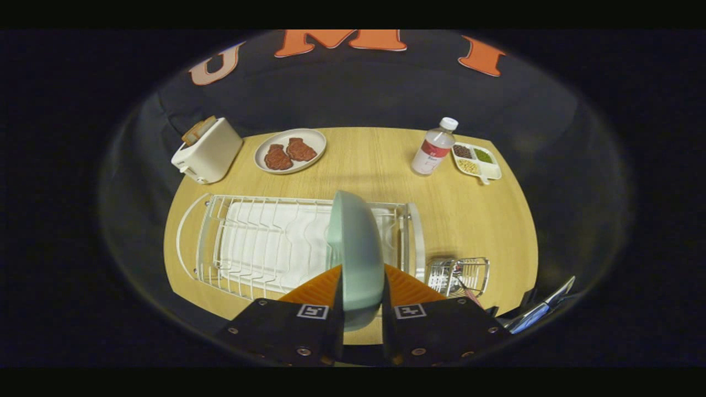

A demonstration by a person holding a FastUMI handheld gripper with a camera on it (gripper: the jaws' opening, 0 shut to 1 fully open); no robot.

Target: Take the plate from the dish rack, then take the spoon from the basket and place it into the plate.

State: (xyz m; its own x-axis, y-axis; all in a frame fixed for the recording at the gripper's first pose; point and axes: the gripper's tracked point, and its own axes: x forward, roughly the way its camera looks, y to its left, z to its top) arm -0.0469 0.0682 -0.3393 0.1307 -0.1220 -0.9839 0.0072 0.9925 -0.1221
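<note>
A pale green plate (357,251) stands on edge between my two fingers, and my gripper (361,309) is shut on its rim. The plate hangs above the right part of the white wire dish rack (265,242), which lies on the wooden table. To the right of the rack sits a small wire basket (460,274). A spoon (466,289) with a dark reddish handle leans in the basket. The plate hides part of the rack behind it.
Beyond the rack stand a white toaster (208,150) with bread, a white plate with two pieces of meat (290,150), a bottle (434,148) and a divided tray of beans (476,160). A shiny object (543,309) lies near the table's right front edge.
</note>
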